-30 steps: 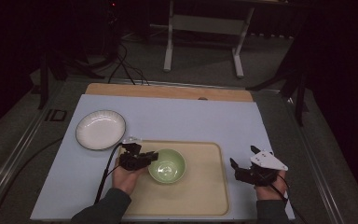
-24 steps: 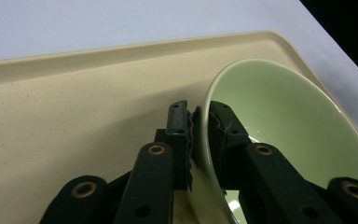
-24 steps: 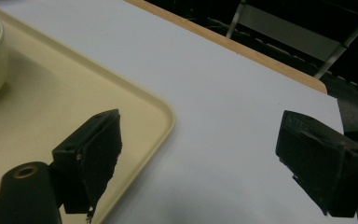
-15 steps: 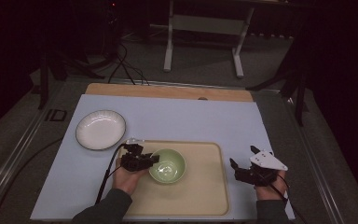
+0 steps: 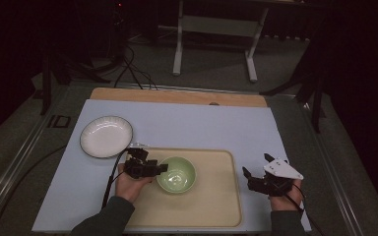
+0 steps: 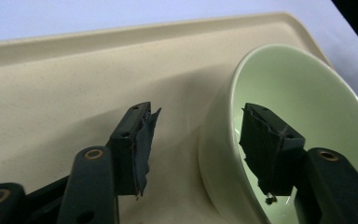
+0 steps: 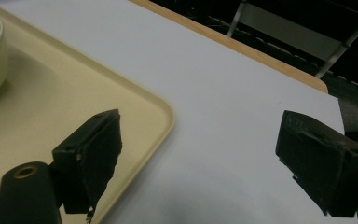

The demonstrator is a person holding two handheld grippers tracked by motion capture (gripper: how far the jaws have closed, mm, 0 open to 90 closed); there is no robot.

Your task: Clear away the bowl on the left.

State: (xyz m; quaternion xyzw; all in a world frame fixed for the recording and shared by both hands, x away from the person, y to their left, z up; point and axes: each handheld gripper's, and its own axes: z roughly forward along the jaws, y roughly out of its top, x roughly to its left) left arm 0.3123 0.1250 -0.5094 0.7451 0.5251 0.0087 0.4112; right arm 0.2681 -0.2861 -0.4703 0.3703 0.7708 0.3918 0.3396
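Left gripper [image 6: 196, 140] parted astride bowl [image 6: 298, 121] rim.

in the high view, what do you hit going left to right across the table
white plate → left hand-held gripper, jaws open and straddling the bowl's rim → green bowl on the beige tray → right hand-held gripper, open, past the tray's right edge

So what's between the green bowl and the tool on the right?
Just bare tray, then its rim and a strip of blue mat. The high view shows nothing else between the green bowl and the right tool.
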